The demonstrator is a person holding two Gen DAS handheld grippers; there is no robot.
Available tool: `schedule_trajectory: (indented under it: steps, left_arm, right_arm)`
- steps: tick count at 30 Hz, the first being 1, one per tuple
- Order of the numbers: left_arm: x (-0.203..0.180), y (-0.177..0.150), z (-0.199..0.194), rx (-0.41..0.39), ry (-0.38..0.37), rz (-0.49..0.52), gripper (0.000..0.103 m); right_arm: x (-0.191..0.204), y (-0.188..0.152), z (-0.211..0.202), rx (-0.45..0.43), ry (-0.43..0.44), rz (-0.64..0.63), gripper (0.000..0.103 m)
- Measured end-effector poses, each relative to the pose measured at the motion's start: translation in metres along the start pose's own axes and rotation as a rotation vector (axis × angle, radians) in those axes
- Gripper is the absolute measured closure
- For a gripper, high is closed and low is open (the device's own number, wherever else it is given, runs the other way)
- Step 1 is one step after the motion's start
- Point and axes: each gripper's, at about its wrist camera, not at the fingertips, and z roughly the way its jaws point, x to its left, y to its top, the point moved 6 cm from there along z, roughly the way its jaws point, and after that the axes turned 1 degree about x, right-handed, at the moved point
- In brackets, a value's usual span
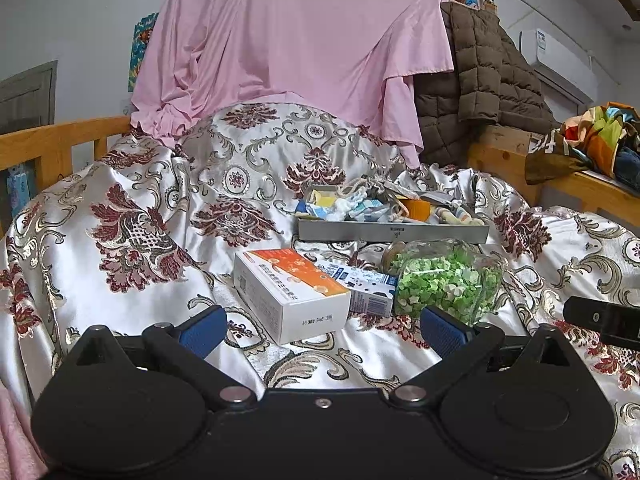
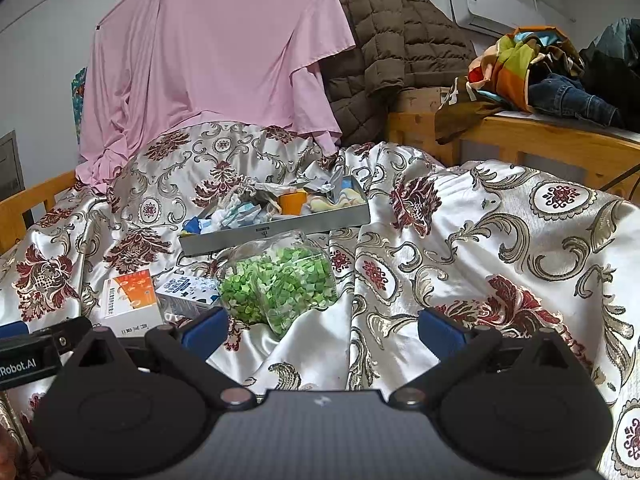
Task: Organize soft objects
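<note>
On the bed's floral satin quilt (image 1: 120,208) a shallow grey tray (image 1: 392,233) rests towards the far side, already holding a jumble of soft things (image 1: 352,204), small cloths or socks as far as can be told, with an orange cup (image 1: 416,206) among them; nearer the grippers lie a white and orange box (image 1: 292,296), a smaller blue and white carton (image 1: 368,288) touching it, and a clear jar of green pieces (image 1: 448,280) on its side just beside the carton; the left gripper (image 1: 320,330) hovers over the quilt with its blue pads spread wide and nothing between them, the box directly ahead; the right gripper (image 2: 320,330) is likewise spread and empty, the jar (image 2: 280,280) ahead and to its left, bare quilt (image 2: 500,240) before it; no loose soft item can be seen outside the tray, so the step in hand is probably choosing what to sort next, and the tray's contents look the likeliest target; to do that well, a gripper should come in over the tray's near wall rather than across the jar, which may roll on the slippery satin if nudged; it should pinch one cloth at a raised fold, not a bundle, and lift straight up so neighbours do not drag out; the other gripper could steady the tray, which sits tilted on the rumpled quilt.
</note>
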Motion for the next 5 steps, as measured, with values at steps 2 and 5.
schedule_trajectory:
  steps: [2,5]
  left_arm:
    - [0.0003,0.0,-0.0005,0.004,-0.004,-0.001,0.001]
    - [0.0003,-0.0006,-0.0007,0.008,-0.009,-0.005,0.001]
  right_arm:
    - [0.0001,0.0,-0.0001,0.0,0.0,0.0,0.0]
    - [0.0001,0.0,-0.0001,0.0,-0.001,0.0,0.0]
